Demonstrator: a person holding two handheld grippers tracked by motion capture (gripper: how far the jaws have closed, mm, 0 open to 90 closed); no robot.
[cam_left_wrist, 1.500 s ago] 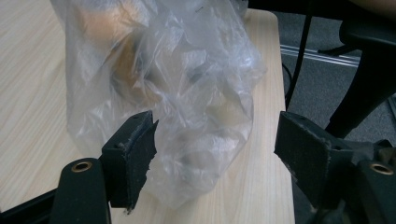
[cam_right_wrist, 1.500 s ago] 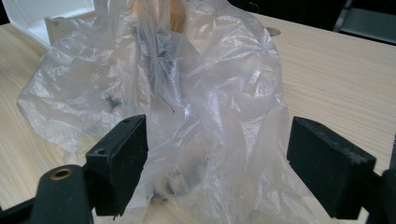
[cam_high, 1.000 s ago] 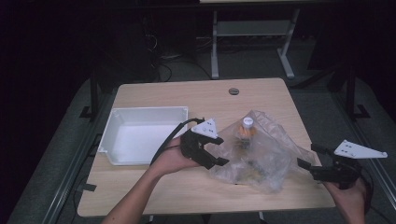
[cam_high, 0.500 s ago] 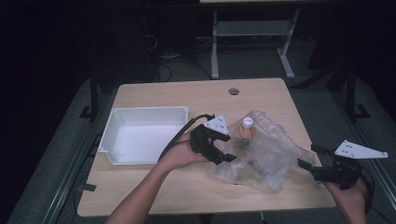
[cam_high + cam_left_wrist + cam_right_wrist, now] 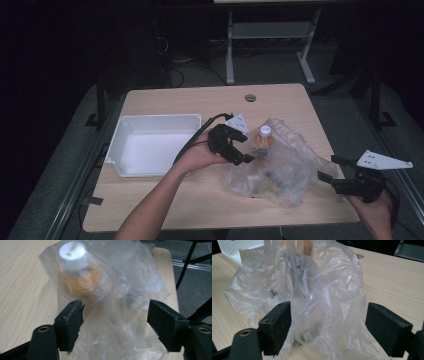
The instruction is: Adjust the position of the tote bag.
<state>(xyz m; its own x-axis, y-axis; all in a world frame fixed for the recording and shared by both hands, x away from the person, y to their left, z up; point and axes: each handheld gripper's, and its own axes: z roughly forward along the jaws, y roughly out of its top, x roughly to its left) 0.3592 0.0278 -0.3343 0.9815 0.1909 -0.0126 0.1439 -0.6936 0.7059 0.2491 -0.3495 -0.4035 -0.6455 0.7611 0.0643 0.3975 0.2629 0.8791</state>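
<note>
A crumpled clear plastic bag [image 5: 287, 167] lies on the wooden table, right of centre. Inside it stands a small orange bottle with a white cap [image 5: 264, 136]. My left gripper [image 5: 248, 149] sits at the bag's left edge, just beside the bottle. In the left gripper view its jaws stand wide around loose bag film [image 5: 120, 315], with the bottle [image 5: 80, 277] just beyond the left jaw. The pads press on nothing, though the jaws have just been closing a little. My right gripper [image 5: 327, 168] is open at the bag's right side, with the bag [image 5: 317, 295] rising between its jaws.
A white rectangular tray [image 5: 125, 135] sits left of the bag, right behind my left hand. A round cable hole [image 5: 250, 97] marks the table's far edge. My right hand hangs past the table's right front corner. Dark floor and a desk frame lie beyond.
My left gripper has slid right from the tray side up to the bag and bottle. The right gripper and the bag have kept still.
</note>
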